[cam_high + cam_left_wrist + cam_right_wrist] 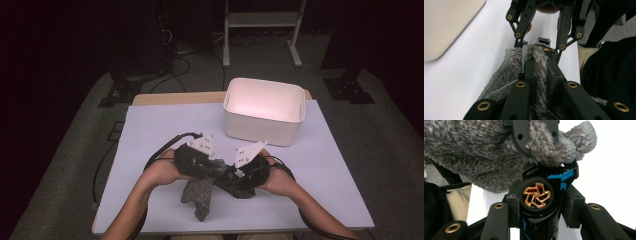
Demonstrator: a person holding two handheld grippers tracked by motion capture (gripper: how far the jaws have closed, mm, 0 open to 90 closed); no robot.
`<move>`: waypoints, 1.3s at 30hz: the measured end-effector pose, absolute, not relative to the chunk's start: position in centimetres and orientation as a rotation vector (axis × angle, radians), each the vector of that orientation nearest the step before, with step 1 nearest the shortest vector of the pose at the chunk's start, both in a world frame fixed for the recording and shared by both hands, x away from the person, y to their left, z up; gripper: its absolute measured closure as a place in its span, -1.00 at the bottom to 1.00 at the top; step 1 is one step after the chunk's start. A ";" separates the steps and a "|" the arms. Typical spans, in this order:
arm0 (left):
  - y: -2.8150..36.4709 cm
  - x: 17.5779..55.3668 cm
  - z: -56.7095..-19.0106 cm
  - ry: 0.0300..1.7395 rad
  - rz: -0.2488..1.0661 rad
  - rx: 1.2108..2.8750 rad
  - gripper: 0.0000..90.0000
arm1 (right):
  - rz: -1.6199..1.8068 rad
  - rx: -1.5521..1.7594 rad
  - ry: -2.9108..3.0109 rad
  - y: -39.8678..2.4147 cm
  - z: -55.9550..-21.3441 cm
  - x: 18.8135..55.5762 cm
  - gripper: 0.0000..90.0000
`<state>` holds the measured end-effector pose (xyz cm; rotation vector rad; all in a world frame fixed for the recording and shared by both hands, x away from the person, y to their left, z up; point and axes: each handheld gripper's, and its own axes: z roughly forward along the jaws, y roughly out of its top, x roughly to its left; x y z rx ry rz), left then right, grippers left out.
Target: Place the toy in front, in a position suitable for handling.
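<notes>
From above you're just getting a dark tangle where your left gripper [212, 167] and right gripper [239, 182] are meeting over the white mat [150, 130]. The left gripper view is showing its jaws clamping a grey fuzzy sock [539, 66]; the right gripper view is showing a black toy car [537, 197] with a copper wheel wedged between its jaws, sock draping overhead. The white bin [264, 111] is sitting behind, well apart

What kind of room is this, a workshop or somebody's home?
Most likely a lab or recording studio, not a home. A table covered with a plain white sheet stands under bright light amid dark surroundings, cables trail across the carpeted floor, and a white equipment stand rises behind it.
</notes>
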<state>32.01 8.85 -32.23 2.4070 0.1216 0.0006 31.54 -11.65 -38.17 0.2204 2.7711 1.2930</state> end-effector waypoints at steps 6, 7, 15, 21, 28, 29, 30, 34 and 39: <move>7.2 31.8 -31.6 0.082 0.012 2.415 0.81 | 1.248 0.234 2.796 -12.7 -37.4 31.5 0.22; 6.9 31.8 -31.6 0.081 0.017 2.415 0.81 | 1.239 0.243 2.805 -13.0 -37.3 31.5 0.18; 5.7 31.9 -31.2 0.048 0.015 2.418 0.81 | 1.238 0.259 2.767 -14.7 -37.3 31.0 0.26; 6.9 32.4 -32.6 0.108 -0.008 2.412 0.80 | 1.280 0.292 2.743 -16.1 -37.4 30.8 0.26; 7.4 32.5 -33.1 0.131 -0.053 2.374 0.80 | 1.298 0.291 2.716 -16.5 -37.5 30.3 0.27; 7.4 32.5 -33.0 0.128 -0.050 2.370 0.80 | 1.302 0.292 2.711 -16.4 -37.5 30.3 0.27; 7.4 32.5 -32.9 0.124 -0.050 2.370 0.80 | 1.307 0.289 2.708 -16.4 -37.6 30.3 0.27; 7.3 32.4 -32.1 0.116 -0.035 2.375 0.80 | 1.318 0.273 2.702 -15.7 -37.6 30.3 0.27; 7.0 32.1 -30.9 0.084 -0.014 2.378 0.80 | 1.331 0.251 2.698 -14.7 -37.5 30.5 0.27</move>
